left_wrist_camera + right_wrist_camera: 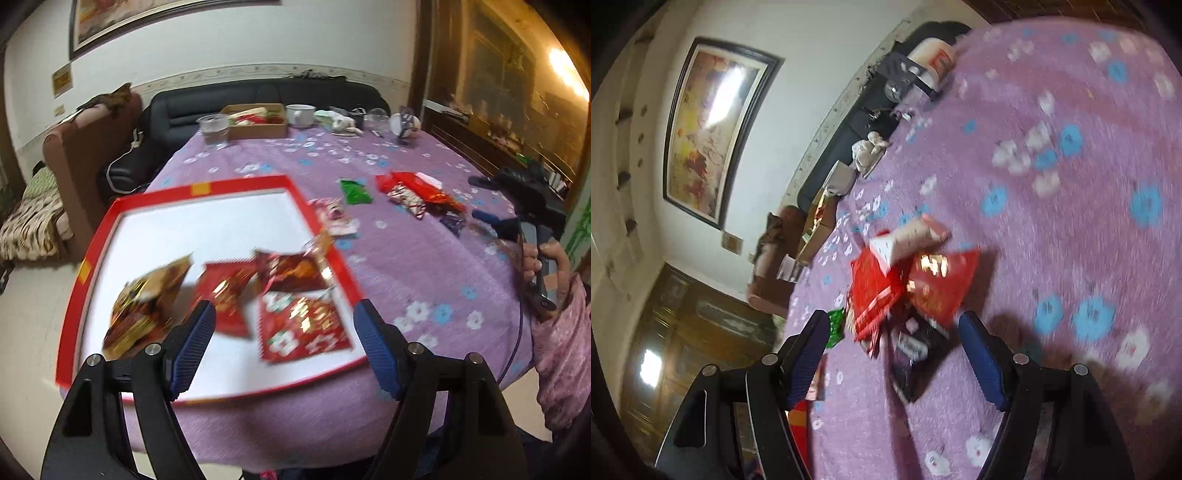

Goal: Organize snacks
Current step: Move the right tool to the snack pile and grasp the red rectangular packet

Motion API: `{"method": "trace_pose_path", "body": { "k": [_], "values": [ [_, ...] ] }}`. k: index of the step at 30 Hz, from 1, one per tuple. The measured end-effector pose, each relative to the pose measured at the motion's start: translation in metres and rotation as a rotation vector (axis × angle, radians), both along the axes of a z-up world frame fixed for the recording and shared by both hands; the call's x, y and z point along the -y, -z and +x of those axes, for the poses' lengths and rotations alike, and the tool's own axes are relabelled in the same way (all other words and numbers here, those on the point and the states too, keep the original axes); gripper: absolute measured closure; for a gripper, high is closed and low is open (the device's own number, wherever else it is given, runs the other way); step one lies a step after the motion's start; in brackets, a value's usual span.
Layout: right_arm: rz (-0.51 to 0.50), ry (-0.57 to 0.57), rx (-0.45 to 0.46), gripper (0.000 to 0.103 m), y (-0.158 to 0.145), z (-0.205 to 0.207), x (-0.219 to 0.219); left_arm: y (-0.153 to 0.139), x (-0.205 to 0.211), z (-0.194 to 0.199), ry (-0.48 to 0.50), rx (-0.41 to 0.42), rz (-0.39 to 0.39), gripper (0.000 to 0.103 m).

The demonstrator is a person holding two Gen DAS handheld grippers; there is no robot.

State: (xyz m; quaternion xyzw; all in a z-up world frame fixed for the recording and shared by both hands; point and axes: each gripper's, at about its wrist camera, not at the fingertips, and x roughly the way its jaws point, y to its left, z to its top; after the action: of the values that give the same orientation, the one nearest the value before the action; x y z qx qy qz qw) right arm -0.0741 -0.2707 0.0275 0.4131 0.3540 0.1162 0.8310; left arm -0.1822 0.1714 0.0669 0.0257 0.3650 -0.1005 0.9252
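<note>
Purple flowered cloth [424,266] covers the round table, with a black sofa [258,99] and a white wall behind it. At the far left of the left wrist view a brown armchair [77,140] stands beside the table. Nearer, a shallow red-rimmed tray with a white floor [207,225] lies on the cloth at the table's near edge. Inside it, from left to right: a gold-and-brown snack packet [144,306], a small red packet [229,295], a dark red packet [291,273] and, just below that one, a red packet with white flowers [303,328] — all blurred. The left gripper [284,328] hangs above the tray with its blue pads wide apart and nothing between them.

Right of the tray, loose snacks lie on the cloth: a green packet [354,192], then a heap of red packets [417,192], then a dark purple packet [454,221]. At the far edge stand a brown cardboard box [258,122] and a white mug [301,112].

At the right edge a hand in a pink sleeve [550,269] holds the right gripper [894,343]. Its own view shows the jaws wide, empty — the red heap [905,288] and the purple packet [912,354] lie on the cloth ahead of them.
</note>
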Motion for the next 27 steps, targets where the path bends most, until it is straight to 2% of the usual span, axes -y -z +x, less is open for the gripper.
{"method": "trace_pose_path", "body": {
  "k": [4,9,13,17,19,21,22,23,25,27],
  "values": [
    [-0.115,-0.022,0.015,0.028,-0.025,0.019,0.003,0.0,0.023,0.011,0.031,-0.021,-0.01,0.026],
    [-0.224,-0.121,-0.02,0.028,-0.033,0.05,-0.023,0.014,0.051,0.017,0.081,-0.069,-0.006,0.026],
    [-0.336,-0.164,-0.089,0.028,-0.018,0.079,-0.059,0.018,0.061,0.016,0.111,-0.086,0.006,0.026],
    [-0.465,-0.168,-0.104,0.029,-0.012,0.097,-0.086,0.02,0.059,0.018,0.103,-0.101,0.009,0.026],
    [-0.567,-0.191,-0.122,0.032,-0.003,0.107,-0.102,0.021,0.058,0.019,0.096,-0.109,0.004,0.026],
    [-0.693,-0.194,-0.097,0.033,0.002,0.106,-0.116,0.023,0.06,0.021,0.09,-0.119,0.001,0.026],
    [-0.706,-0.194,-0.083,0.044,0.002,0.105,-0.116,0.023,0.06,0.022,0.09,-0.122,-0.001,0.026],
    [-0.701,-0.196,-0.071,0.05,-0.001,0.103,-0.114,0.024,0.063,0.024,0.092,-0.127,-0.002,0.026],
    [-0.662,-0.182,-0.073,0.051,-0.002,0.103,-0.1,0.023,0.07,0.029,0.099,-0.135,-0.004,0.026],
    [-0.523,-0.207,-0.081,0.052,0.001,0.106,-0.082,0.02,0.081,0.035,0.115,-0.131,0.005,0.026]
  ]
}}
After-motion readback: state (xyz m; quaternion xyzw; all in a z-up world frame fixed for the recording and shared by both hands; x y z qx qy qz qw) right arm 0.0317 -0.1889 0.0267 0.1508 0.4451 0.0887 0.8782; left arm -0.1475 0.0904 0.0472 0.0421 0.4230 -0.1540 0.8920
